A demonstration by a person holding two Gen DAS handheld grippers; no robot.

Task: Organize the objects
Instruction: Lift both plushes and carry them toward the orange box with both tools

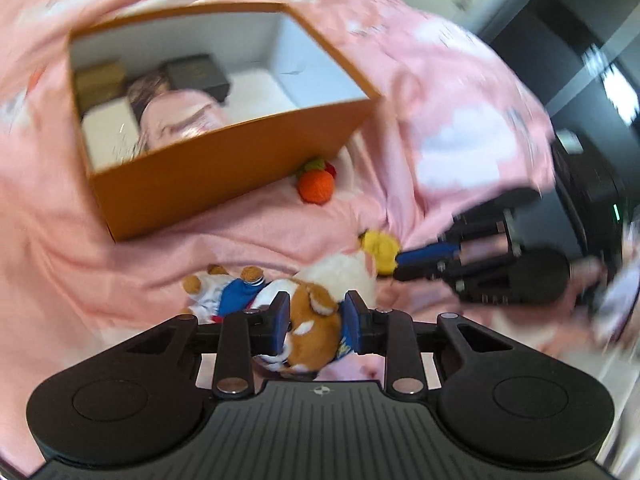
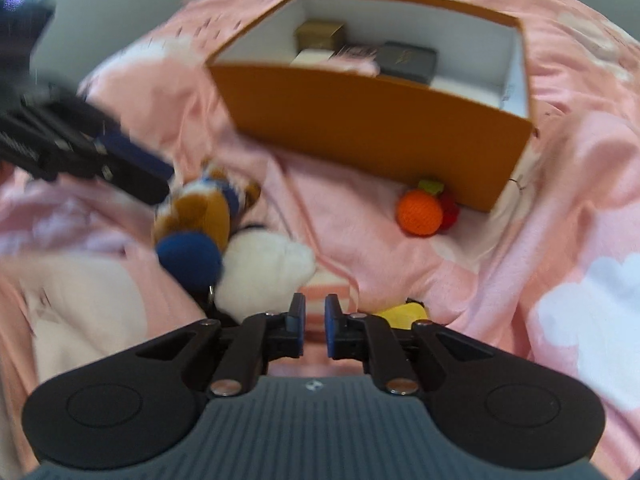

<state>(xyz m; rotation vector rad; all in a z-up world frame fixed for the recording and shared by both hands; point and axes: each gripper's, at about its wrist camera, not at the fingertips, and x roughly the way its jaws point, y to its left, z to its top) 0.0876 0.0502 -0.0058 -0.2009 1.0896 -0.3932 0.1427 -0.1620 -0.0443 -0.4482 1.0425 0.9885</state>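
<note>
Left wrist view: left gripper (image 1: 316,322) clamped on corgi plush (image 1: 308,332); orange box (image 1: 224,120) ahead, up-left; right gripper (image 1: 394,266) nearly closed, pinching yellow toy (image 1: 380,248).

Bright, even daylight with soft shadows; heavy motion blur smears both fisheye views, edges curved and stretched.
</note>
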